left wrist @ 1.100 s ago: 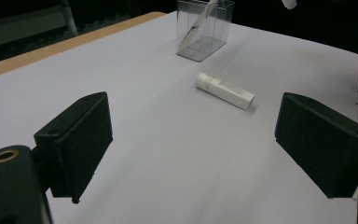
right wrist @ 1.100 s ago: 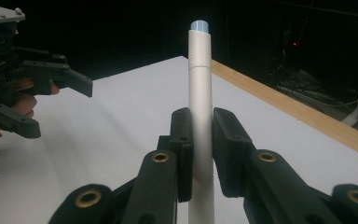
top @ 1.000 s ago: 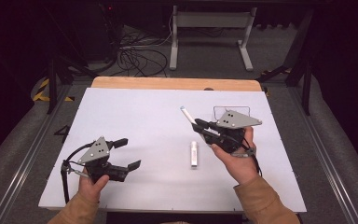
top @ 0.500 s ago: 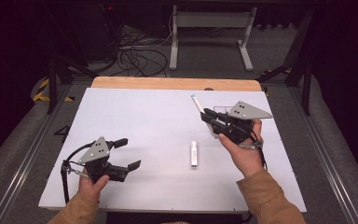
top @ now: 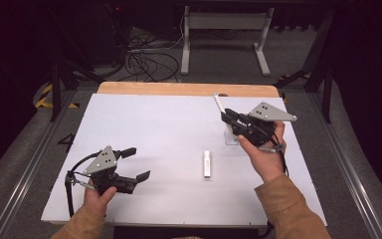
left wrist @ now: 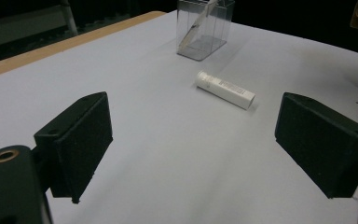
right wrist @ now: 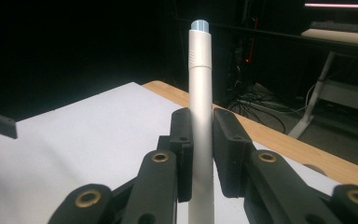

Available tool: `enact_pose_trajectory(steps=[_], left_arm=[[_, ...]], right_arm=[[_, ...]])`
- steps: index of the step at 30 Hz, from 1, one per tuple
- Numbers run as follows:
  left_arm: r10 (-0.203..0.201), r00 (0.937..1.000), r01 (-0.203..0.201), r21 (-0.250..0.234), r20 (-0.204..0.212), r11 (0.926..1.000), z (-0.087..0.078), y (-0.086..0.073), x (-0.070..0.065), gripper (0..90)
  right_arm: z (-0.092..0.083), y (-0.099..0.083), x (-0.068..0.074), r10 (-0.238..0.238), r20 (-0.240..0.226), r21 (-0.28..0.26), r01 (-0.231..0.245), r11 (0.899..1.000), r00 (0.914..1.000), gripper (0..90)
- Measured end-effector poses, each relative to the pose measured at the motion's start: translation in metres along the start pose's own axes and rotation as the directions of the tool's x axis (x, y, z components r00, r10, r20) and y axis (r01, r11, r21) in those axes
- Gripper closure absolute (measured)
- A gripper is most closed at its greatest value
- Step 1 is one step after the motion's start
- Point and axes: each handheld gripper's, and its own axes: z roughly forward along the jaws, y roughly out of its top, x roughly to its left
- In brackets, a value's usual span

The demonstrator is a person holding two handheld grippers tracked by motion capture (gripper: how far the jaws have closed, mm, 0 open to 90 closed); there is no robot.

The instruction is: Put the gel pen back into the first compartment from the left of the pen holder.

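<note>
My right gripper (top: 227,117) is shut on a white pen (top: 219,103), which sticks up and to the far left from the jaws. In the right gripper view the pen (right wrist: 200,84) stands upright between the two pads (right wrist: 182,140). A clear plastic box (top: 230,137) sits just below that gripper. A short white tube (top: 207,163) lies on the table's middle. My left gripper (top: 137,163) rests open at the near left. It faces the tube (left wrist: 225,88) and the box (left wrist: 205,28), where a slanted white stick shows in or behind the clear wall.
The white table top (top: 154,124) has a wooden strip (top: 189,88) along its far edge. Beyond it are cables (top: 144,62) on the floor and a metal stand (top: 224,30). Rails run along both sides of the table.
The right gripper has carried the pen away from the tube, to the right and toward the far edge, and slightly higher. The left gripper and the tube have stayed put.
</note>
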Motion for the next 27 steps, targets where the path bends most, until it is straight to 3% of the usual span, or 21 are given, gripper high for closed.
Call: enact_pose_trajectory(steps=[13,27], left_arm=[[0.004,1.0000,-0.004,0.000,-0.001,1.0000,0.000,0.000,0.001,11.9],[0.003,1.0000,-0.003,0.000,0.001,1.0000,0.001,0.000,0.001,11.9]], right_arm=[[-0.001,-0.003,-0.030,0.045,0.084,-0.013,-0.044,0.999,0.9955,78.9],[0.006,-0.011,-0.058,0.011,0.205,-0.005,-0.010,1.000,0.9787,79.0]])
